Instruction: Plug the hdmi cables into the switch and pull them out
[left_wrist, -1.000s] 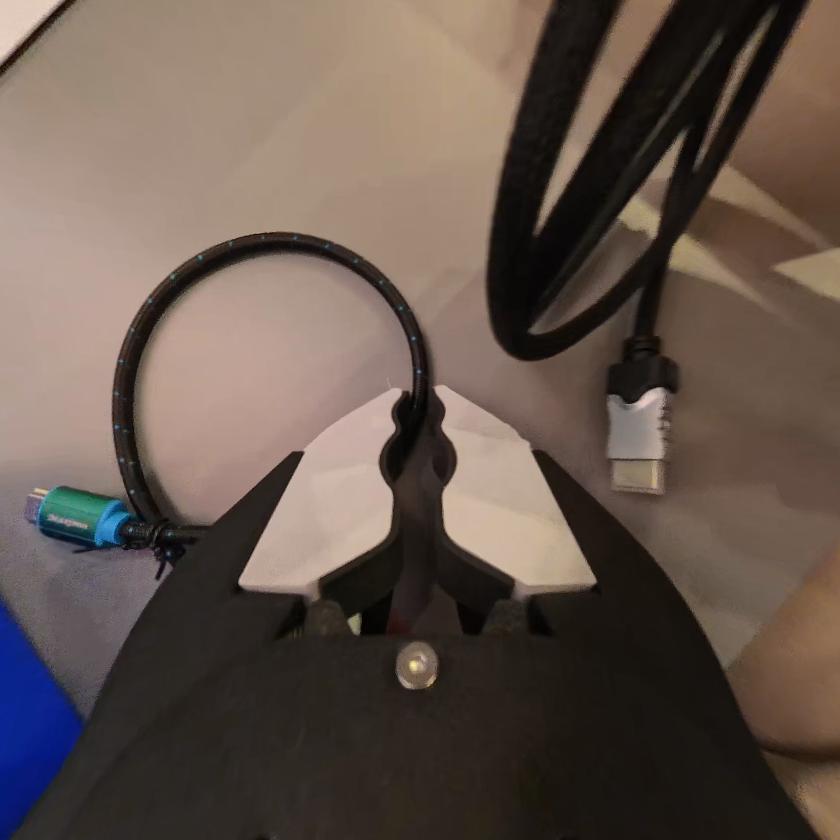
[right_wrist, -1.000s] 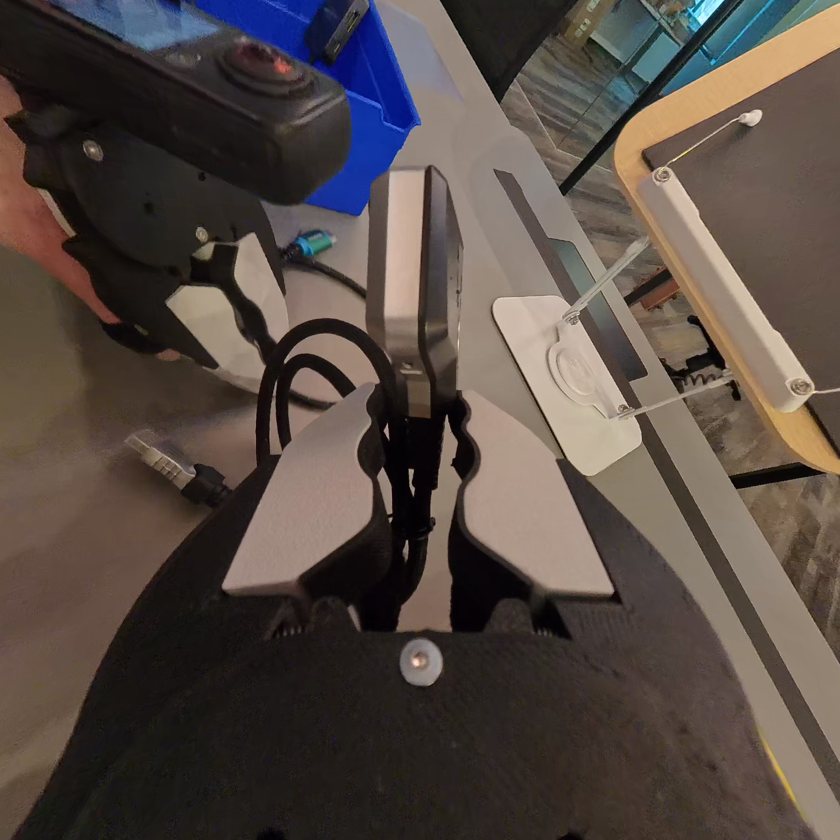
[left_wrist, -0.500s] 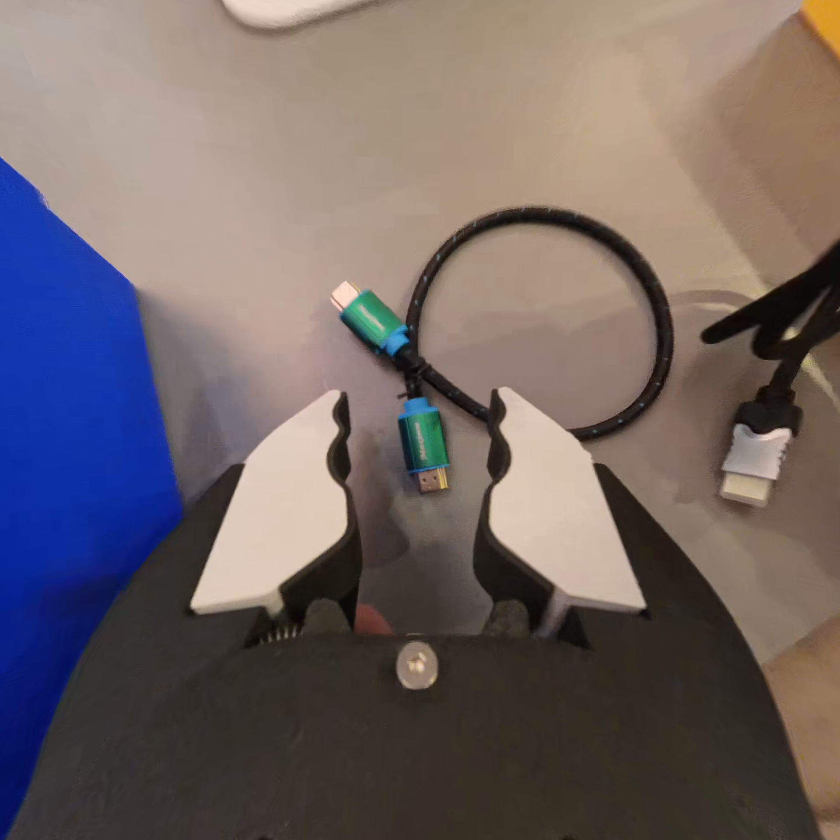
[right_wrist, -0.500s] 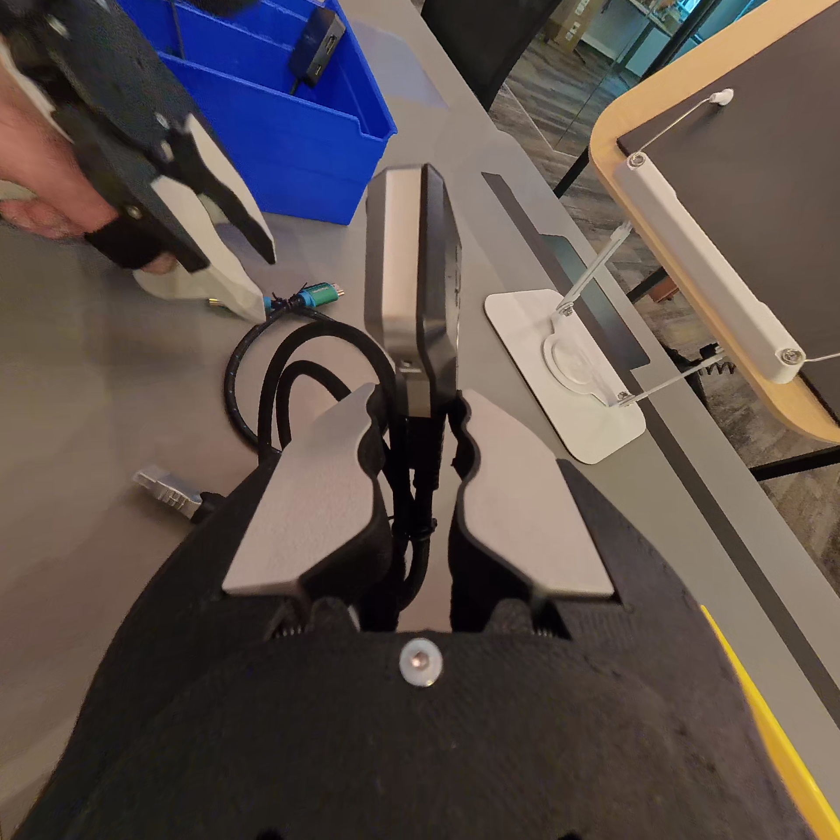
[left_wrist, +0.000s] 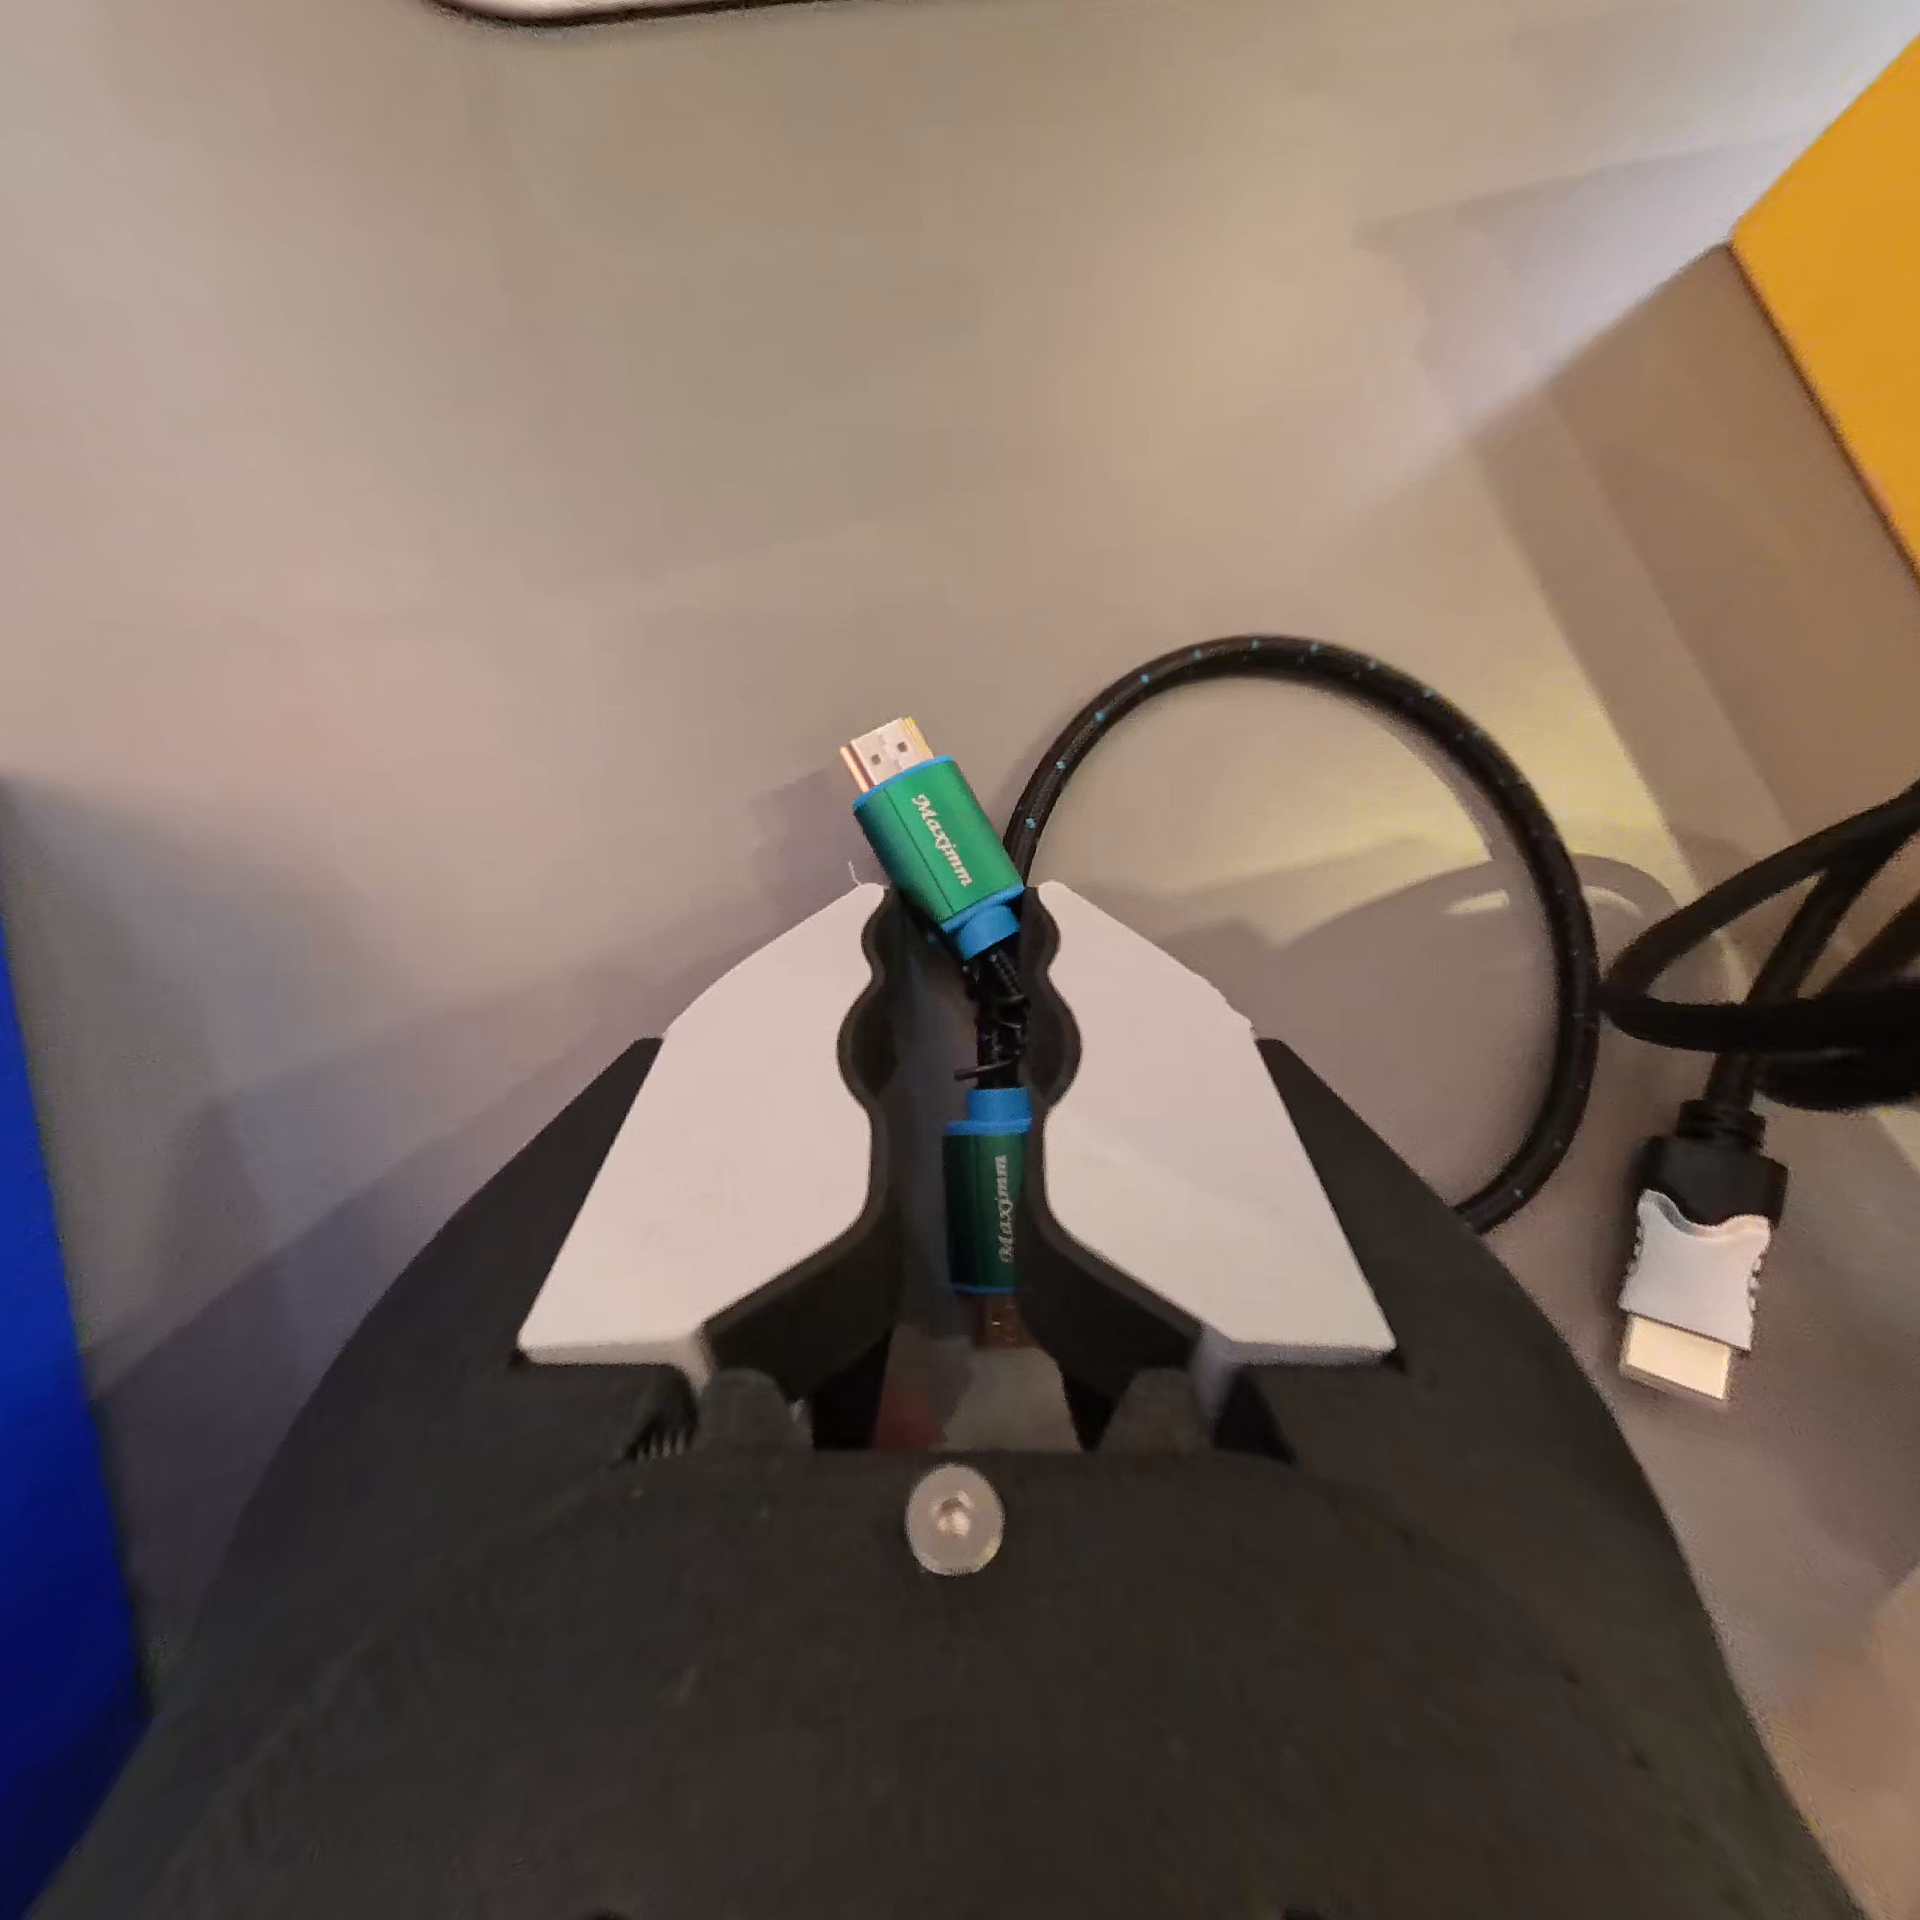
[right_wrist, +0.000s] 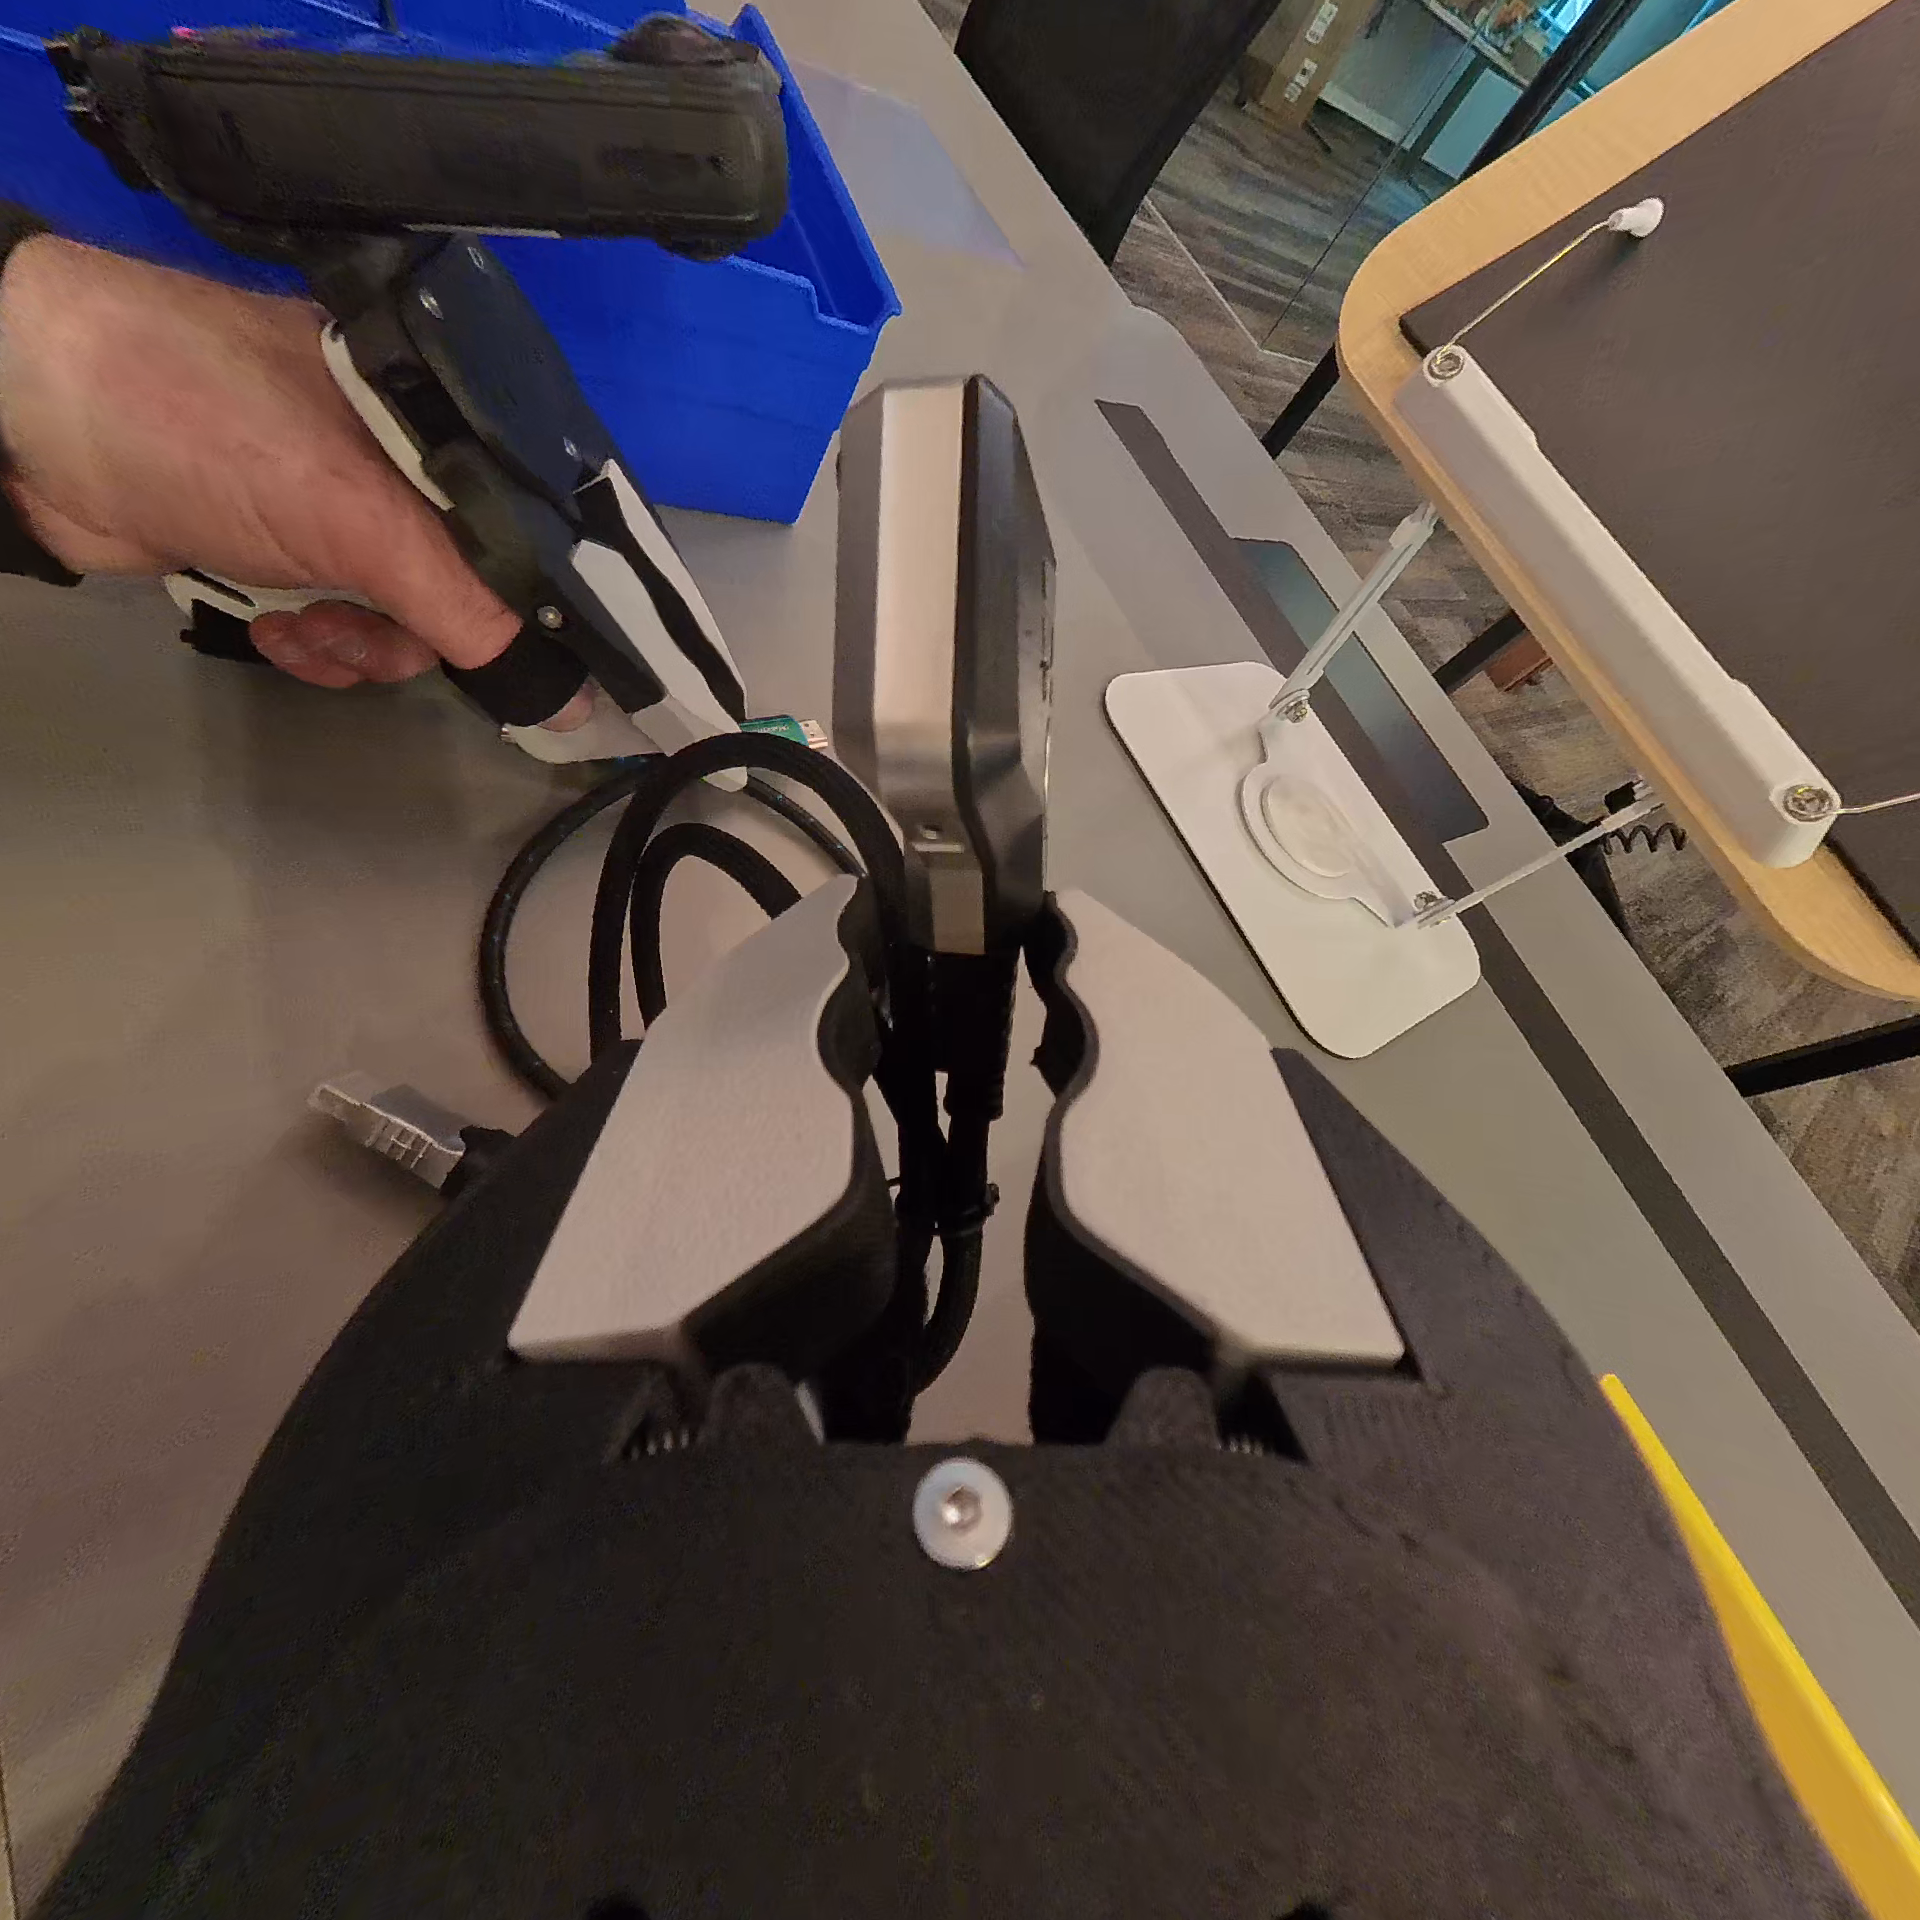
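Now the left gripper (left_wrist: 961, 899) is pinching the braided cable (left_wrist: 1558, 914) behind its forward green plug (left_wrist: 935, 854), half hiding a second green plug (left_wrist: 987, 1210), while the right gripper (right_wrist: 961, 914) is clamping the upright grey switch (right_wrist: 940, 665) above the tabletop (right_wrist: 208, 935).

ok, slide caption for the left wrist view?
Left gripper shut on green-plugged HDMI cable; silver-plugged HDMI cable lies on the table.

The blue bin (right_wrist: 665, 343) runs off the top edge; the switch's (right_wrist: 940, 644) ports stay hidden.
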